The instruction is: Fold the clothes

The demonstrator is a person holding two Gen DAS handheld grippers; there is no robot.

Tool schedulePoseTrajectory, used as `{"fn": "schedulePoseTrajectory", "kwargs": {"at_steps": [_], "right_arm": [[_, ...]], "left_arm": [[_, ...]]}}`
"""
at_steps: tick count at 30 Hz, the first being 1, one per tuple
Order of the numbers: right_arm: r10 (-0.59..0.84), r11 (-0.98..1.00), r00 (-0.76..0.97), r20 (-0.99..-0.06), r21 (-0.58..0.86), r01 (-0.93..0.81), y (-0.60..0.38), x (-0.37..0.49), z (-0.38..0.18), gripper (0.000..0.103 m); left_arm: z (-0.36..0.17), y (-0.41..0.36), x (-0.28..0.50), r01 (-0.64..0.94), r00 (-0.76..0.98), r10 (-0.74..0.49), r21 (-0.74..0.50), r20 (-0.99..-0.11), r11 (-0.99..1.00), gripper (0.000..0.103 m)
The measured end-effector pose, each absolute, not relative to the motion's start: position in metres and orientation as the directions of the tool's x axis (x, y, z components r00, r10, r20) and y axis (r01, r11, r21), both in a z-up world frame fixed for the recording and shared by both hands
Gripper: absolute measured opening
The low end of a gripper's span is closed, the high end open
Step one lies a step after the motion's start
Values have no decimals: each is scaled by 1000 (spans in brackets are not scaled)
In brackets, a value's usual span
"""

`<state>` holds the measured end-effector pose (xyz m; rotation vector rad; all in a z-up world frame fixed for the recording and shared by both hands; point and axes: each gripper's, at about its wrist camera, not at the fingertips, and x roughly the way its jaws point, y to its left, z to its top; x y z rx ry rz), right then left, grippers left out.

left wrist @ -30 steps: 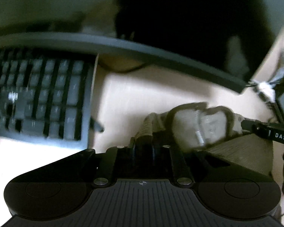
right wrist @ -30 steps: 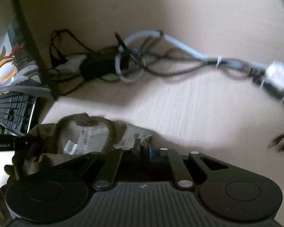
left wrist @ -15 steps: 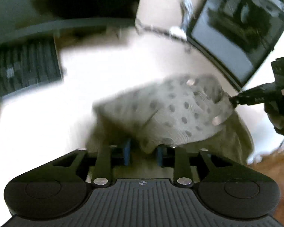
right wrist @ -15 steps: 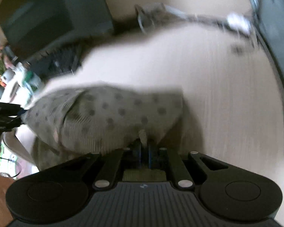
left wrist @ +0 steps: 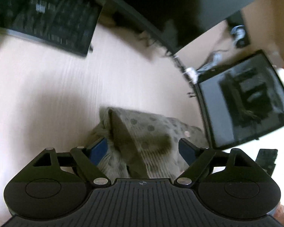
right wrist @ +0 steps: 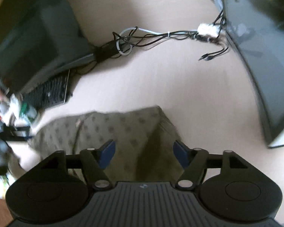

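An olive-grey garment with dark dots [left wrist: 147, 130] lies folded on the pale wooden desk [left wrist: 47, 87]. My left gripper [left wrist: 143, 148] is open, its blue-padded fingers [left wrist: 98, 148] spread on either side of a raised fold of the cloth. In the right wrist view the same garment [right wrist: 113, 126] lies flat under my right gripper [right wrist: 143, 153], which is open with its blue fingers [right wrist: 108, 151] apart above the cloth. Neither gripper holds the fabric.
A black keyboard [left wrist: 51, 17] lies at the far left, with a curved monitor base [left wrist: 142, 26] behind it. A dark screen [left wrist: 244, 98] stands on the right. A bundle of cables [right wrist: 161, 37] crosses the desk's far side. Clutter [right wrist: 13, 111] sits at the left edge.
Both grippers were shut on the garment and carried it back over itself. Now both have opened and let go, and the cloth rests folded on the desk.
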<state>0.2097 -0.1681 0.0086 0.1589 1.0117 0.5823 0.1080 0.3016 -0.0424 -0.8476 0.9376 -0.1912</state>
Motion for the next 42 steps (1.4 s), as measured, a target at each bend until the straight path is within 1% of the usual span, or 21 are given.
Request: {"fn": "schedulePoseTrajectory", "kwargs": {"at_steps": [2,3,4,5,8,10,12,14,16,19,24,25,27,29,32,37,38,39,40,41,42], "right_arm": [[541,828,345,-767,411,-383,-149,223,-5,70],[544,820,326,-773,406,-404,-139,225,-13,63],[539,815,321,-779,385,-434,-129,225,-19,56],[538,809,323,-778,371,-455,-122,229,-23,47],[560,800,372,-740,368,-474,-109,259,-23,39],[574,794,403,-713,365,-486,-100,279,-22,32],[583,792,440,-683,357,-496,-92,300,-20,18],[575,803,491,-654,335,-493,-94,321,-7,17],[569,808,515,-641,319,-496,-102,333,1,17],[537,818,506,-675,270,-507,-118,330,-4,17],[409,857,468,-784,153,-492,-144,297,-26,20],[405,863,466,-787,160,-479,-151,291,-25,24],[427,872,474,-770,212,-440,-165,284,-16,42],[460,869,496,-736,259,-422,-170,283,-5,56],[501,853,513,-697,297,-428,-160,291,-1,59],[535,830,485,-692,325,-453,-117,313,-17,61],[536,827,479,-695,321,-461,-110,315,-20,61],[528,828,480,-701,300,-473,-103,314,-22,48],[519,829,481,-706,279,-485,-96,313,-24,38],[513,828,483,-710,261,-496,-91,312,-25,22],[510,827,489,-707,246,-506,-87,310,-22,14]], "left_arm": [[-50,292,116,-252,592,-463,-697,-660,671,79],[-52,288,121,-271,590,-447,-687,-672,675,73],[-53,285,127,-279,593,-433,-677,-679,680,56],[-54,281,134,-282,596,-422,-671,-683,686,44],[-49,273,167,-264,610,-367,-617,-702,741,33],[-42,271,195,-249,625,-318,-568,-713,785,30],[-32,272,216,-232,655,-294,-556,-696,798,28],[-20,272,231,-205,688,-282,-552,-669,808,27],[-11,267,232,-171,704,-276,-534,-654,828,27],[-15,253,209,-130,669,-286,-487,-686,864,27],[-30,234,149,-82,539,-305,-409,-785,909,41],[-29,237,138,-83,533,-322,-427,-783,901,43],[-25,251,120,-111,564,-359,-500,-743,859,55],[-23,266,118,-162,619,-372,-576,-692,802,72],[-27,279,127,-212,675,-383,-663,-630,718,78],[-43,268,163,-257,689,-394,-713,-609,653,82],[-45,267,167,-275,688,-382,-708,-617,650,81],[-47,266,171,-292,687,-370,-704,-626,647,77],[-47,266,175,-303,685,-351,-689,-638,659,55],[-46,265,178,-310,684,-328,-666,-652,678,24],[-45,264,181,-316,682,-305,-644,-665,697,22]]}}
